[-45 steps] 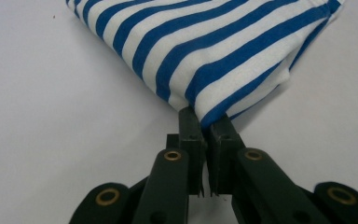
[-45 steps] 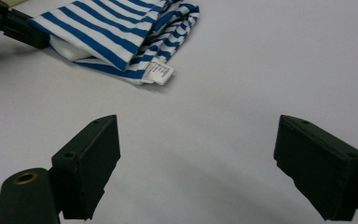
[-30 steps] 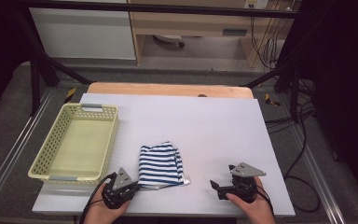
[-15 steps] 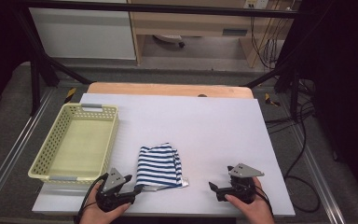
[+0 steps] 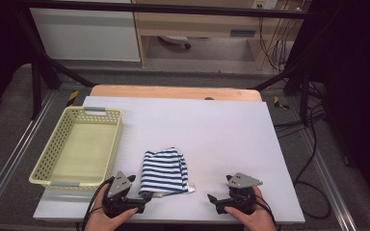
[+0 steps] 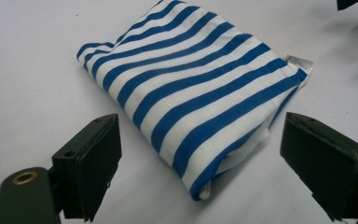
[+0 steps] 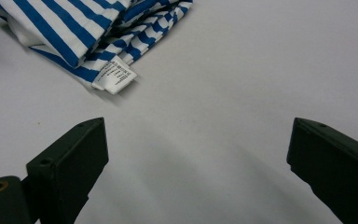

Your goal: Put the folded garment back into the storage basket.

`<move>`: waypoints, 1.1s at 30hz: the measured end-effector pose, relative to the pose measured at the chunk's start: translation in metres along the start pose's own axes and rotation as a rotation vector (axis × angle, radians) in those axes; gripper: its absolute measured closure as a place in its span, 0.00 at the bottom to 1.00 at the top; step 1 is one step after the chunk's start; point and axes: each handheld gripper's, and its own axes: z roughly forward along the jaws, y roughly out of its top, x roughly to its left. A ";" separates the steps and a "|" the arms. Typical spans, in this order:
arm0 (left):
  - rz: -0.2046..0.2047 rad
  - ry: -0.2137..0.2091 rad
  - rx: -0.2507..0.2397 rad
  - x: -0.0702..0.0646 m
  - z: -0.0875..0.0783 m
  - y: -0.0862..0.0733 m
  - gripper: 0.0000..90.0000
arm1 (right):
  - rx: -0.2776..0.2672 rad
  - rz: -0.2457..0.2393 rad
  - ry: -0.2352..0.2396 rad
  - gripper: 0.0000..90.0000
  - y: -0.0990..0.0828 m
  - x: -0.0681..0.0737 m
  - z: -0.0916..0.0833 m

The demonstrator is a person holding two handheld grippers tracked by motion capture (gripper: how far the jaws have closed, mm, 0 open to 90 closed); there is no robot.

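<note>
Two black two-jaw grippers, hand-held, at near edge of matte white table [image 5: 221,125]. Folded blue-and-white striped cloth [image 5: 165,171], soft knit, roughly rectangular, flat on table between them, nearer left gripper [image 5: 144,196]. Left gripper jaws spread wide, empty, flanking near corner of cloth [image 6: 191,93] without contact. Right gripper [image 5: 212,198] jaws spread wide, empty, over bare table. Small white sewn label [image 7: 114,74] at cloth edge; print too small to read. Pale yellow perforated plastic basket [image 5: 53,144], rectangular, far left.
</note>
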 end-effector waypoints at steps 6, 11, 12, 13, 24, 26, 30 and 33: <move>-0.005 0.010 0.005 0.001 0.001 -0.001 0.13 | 0.017 -0.005 0.007 0.06 0.000 0.002 0.003; -0.006 0.013 0.006 0.003 0.002 -0.001 0.13 | 0.033 -0.021 0.029 0.08 0.001 0.008 0.008; -0.003 0.016 0.007 0.003 0.002 -0.001 0.12 | 0.039 -0.035 0.024 0.09 0.001 0.010 0.010; -0.001 0.021 0.006 0.004 0.002 0.000 0.13 | 0.048 -0.042 0.030 0.10 0.001 0.012 0.011; -0.007 0.023 0.003 0.006 0.002 0.000 0.12 | 0.102 -0.098 0.131 0.24 0.023 0.048 0.045; -0.006 0.023 0.004 0.005 0.002 0.000 0.12 | 0.111 -0.113 0.142 0.27 0.029 0.054 0.052; -0.003 0.036 0.004 0.006 0.002 0.000 0.12 | 0.126 -0.162 0.145 0.35 0.038 0.065 0.061; -0.003 0.036 0.005 0.006 0.003 0.001 0.12 | 0.131 -0.172 0.155 0.40 0.042 0.068 0.065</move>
